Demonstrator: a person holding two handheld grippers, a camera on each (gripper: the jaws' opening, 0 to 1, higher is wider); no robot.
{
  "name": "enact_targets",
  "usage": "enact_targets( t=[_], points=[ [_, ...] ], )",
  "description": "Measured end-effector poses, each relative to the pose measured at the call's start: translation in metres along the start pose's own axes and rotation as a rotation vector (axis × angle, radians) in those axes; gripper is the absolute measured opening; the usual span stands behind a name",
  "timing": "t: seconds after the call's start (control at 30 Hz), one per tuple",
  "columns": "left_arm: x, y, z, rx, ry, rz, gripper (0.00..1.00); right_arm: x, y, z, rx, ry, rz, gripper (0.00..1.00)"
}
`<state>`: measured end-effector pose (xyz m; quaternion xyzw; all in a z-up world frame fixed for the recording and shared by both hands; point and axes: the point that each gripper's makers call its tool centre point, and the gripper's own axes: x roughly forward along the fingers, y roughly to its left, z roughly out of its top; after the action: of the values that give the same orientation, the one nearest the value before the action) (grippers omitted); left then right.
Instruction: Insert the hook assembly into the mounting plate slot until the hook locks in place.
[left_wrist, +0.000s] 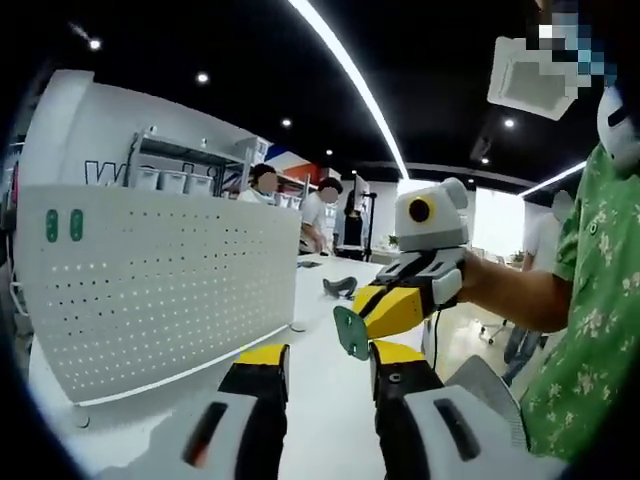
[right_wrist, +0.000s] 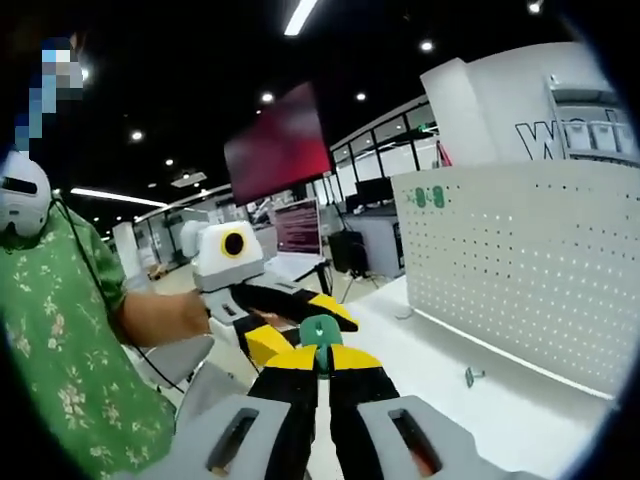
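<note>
The right gripper (right_wrist: 322, 375) is clamped narrow on the green hook assembly (right_wrist: 320, 335), whose flat rounded tab stands up just past the jaw tips. In the left gripper view the same hook assembly (left_wrist: 351, 332) hangs from the right gripper (left_wrist: 375, 318), just beyond the left gripper's own tips. The left gripper (left_wrist: 328, 375) stands wide with nothing between its jaws. The white perforated mounting plate (right_wrist: 520, 270) stands upright on the white surface (right_wrist: 470, 420), well ahead and to the right of the right gripper.

The hook looks small, light and stiff, probably smooth plastic, so it may twist under pressing. Hold it by the flat tab, leaving the inserting end free.
</note>
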<state>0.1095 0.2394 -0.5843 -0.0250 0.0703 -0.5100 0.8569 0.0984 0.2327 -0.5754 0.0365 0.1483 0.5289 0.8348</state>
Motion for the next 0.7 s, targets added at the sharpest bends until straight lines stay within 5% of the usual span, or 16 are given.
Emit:
enact_targets(
  t=[0.27, 0.7],
  points=[
    [-0.011, 0.022, 0.008, 0.013, -0.029, 0.12, 0.36, 0.014, -0.005, 0.011, 0.008, -0.04, -0.051, 0.01],
    [-0.019, 0.039, 0.017, 0.035, -0.043, 0.2, 0.35, 0.029, -0.008, 0.025, -0.007, -0.089, -0.117, 0.01]
  ],
)
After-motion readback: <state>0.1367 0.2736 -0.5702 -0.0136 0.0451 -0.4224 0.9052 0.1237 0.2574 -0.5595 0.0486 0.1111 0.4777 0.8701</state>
